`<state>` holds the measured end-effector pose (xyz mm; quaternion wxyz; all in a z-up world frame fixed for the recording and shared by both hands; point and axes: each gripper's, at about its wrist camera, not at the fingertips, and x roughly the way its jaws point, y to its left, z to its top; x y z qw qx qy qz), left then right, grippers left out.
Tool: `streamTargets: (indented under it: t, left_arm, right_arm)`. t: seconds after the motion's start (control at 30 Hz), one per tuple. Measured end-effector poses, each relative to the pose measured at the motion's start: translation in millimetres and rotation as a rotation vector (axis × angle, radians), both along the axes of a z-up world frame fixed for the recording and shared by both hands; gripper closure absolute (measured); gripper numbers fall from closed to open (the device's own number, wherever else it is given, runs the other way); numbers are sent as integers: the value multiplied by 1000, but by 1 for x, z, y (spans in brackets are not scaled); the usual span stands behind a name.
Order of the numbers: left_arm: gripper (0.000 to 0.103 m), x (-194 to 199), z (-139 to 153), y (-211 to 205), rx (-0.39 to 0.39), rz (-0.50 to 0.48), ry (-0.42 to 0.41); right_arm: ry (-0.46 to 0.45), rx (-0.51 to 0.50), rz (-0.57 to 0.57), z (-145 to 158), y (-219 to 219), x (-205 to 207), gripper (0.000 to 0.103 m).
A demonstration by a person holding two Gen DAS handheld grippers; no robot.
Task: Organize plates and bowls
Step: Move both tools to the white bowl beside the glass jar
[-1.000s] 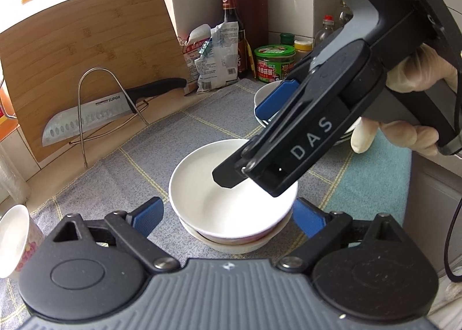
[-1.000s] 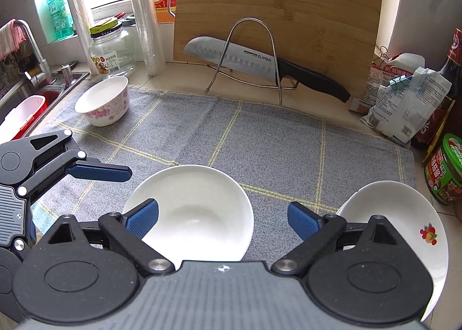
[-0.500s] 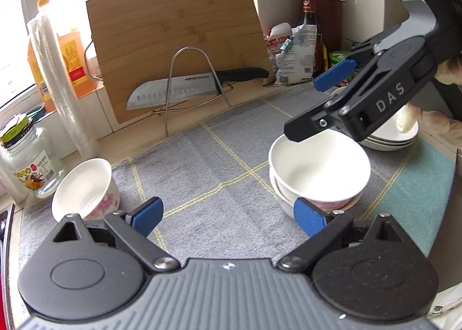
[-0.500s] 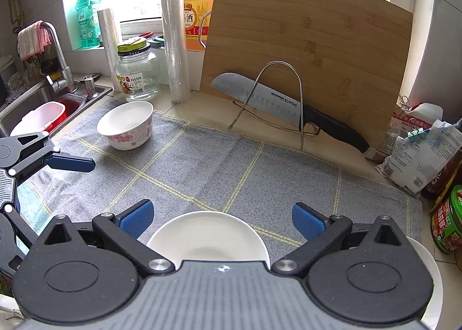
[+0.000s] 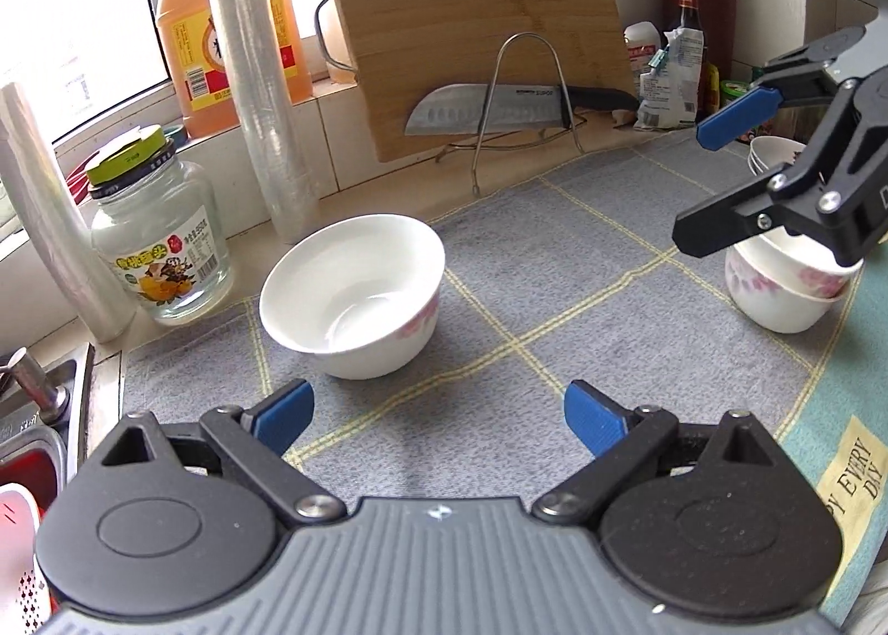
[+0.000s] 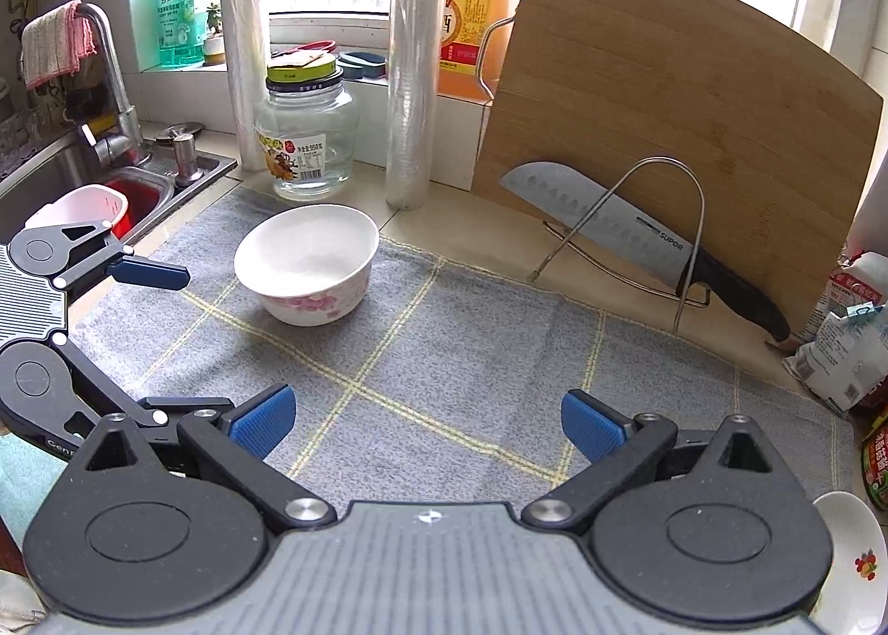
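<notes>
My left claw (image 5: 435, 416) hangs wide open and empty over the grey mat (image 5: 555, 257) on the counter, and my right claw (image 6: 424, 421) is just as wide and empty beside it. Straight ahead of the left one sits the lone bowl (image 5: 355, 296), upright on the mat just in front of the glass jar (image 5: 158, 241) and the roll of film (image 5: 261, 80). Off to the right in the left view, the stacked bowls (image 5: 788, 285) stand partly behind my right claw's fingers, and the right view catches the rim of a plate (image 6: 849, 557) at its lower right edge. I judge the step in hand is fetching that last stray bowl for the stack. Next I need to ease forward and down, straddle its rim with one pad inside and one outside, then close gently. Against a second ago, the left view has swung off the stack, which then filled the space between my pads, and the lone bowl has come from the far left edge to the middle. Further back, the cutting board (image 5: 472, 24) and the knife (image 5: 499, 107) on its wire stand have not shifted.
</notes>
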<state>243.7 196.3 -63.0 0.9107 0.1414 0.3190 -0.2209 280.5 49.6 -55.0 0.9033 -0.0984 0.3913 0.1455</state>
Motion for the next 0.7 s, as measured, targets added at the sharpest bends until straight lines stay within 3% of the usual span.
streamTargets:
  t: [0.37, 0.7]
  left_arm:
    - [6, 39, -18, 31, -47, 13, 2]
    - [6, 68, -34, 36, -54, -17, 16]
  right_arm:
    - [19, -39, 47, -5, 64, 51, 0]
    - [60, -27, 66, -22, 90, 100, 0]
